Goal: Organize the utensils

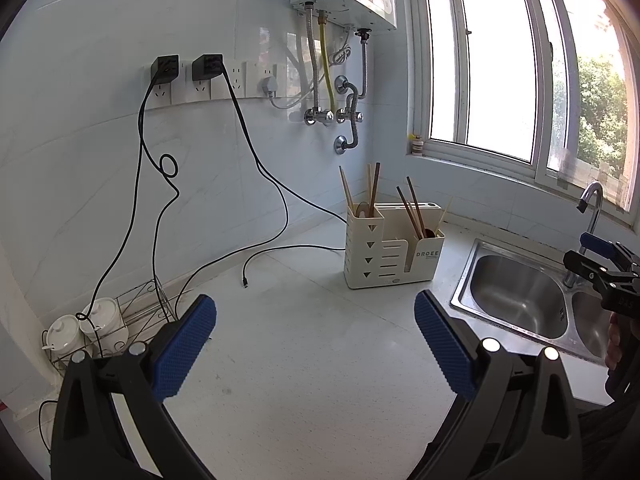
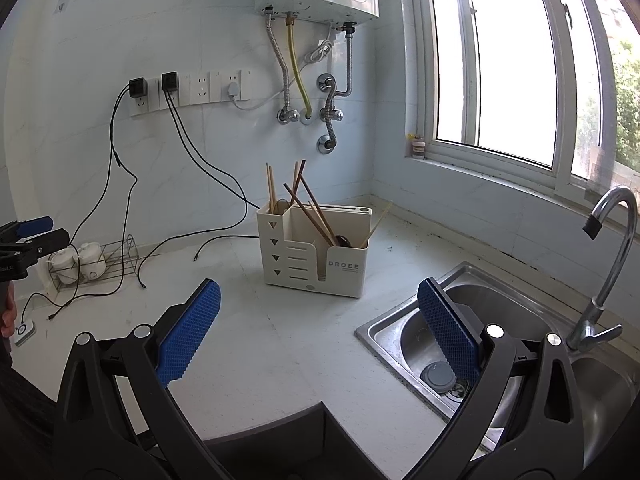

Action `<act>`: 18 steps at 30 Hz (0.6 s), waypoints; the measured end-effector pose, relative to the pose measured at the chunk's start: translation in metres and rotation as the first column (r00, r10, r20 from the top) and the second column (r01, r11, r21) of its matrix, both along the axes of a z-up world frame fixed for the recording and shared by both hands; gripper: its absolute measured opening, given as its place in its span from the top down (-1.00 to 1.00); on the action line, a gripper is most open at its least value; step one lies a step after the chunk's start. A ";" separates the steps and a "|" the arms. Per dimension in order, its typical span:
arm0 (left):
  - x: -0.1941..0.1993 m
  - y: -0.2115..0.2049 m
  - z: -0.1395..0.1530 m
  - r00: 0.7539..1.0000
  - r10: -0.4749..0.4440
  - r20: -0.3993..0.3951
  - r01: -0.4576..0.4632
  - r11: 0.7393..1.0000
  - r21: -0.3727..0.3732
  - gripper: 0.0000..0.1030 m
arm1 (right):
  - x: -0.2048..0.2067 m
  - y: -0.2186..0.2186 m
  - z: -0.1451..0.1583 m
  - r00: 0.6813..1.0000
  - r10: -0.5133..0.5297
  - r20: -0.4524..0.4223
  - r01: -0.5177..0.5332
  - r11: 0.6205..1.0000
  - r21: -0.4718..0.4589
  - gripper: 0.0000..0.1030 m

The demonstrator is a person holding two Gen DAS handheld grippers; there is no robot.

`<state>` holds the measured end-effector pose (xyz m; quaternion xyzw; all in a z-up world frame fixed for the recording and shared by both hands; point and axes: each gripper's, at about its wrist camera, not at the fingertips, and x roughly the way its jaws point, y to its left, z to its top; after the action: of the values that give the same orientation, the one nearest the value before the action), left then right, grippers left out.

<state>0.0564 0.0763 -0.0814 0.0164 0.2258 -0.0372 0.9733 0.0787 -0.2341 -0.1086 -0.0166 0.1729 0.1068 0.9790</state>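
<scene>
A cream utensil holder (image 1: 394, 248) marked DROEE stands on the white counter near the back corner; it also shows in the right wrist view (image 2: 316, 254). Wooden chopsticks (image 1: 374, 188) stand in its tall left compartment and several more chopsticks (image 2: 314, 212) lean in its low right compartment with a dark spoon (image 2: 343, 241). My left gripper (image 1: 316, 334) is open and empty over the counter, well in front of the holder. My right gripper (image 2: 320, 320) is open and empty, hovering at the counter's edge by the sink.
A steel sink (image 2: 460, 344) with a tap (image 2: 612, 264) lies right of the holder. Black cables (image 1: 264, 184) hang from wall sockets onto the counter. A wire rack with white lidded cups (image 1: 96, 324) stands at the left. A window is at the right.
</scene>
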 end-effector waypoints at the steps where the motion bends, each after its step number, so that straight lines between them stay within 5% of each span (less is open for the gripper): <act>1: 0.000 0.000 0.000 1.000 0.000 0.001 0.000 1.000 0.002 -0.90 | 0.000 0.000 0.000 1.000 0.001 0.001 -0.001 1.000 0.000 -0.83; 18: -0.001 -0.003 0.001 1.000 -0.002 0.002 0.002 1.000 0.009 -0.90 | 0.001 0.002 0.000 1.000 0.010 -0.003 -0.010 1.000 -0.005 -0.83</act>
<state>0.0555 0.0732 -0.0808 0.0212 0.2250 -0.0370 0.9734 0.0794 -0.2316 -0.1086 -0.0197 0.1747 0.1112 0.9781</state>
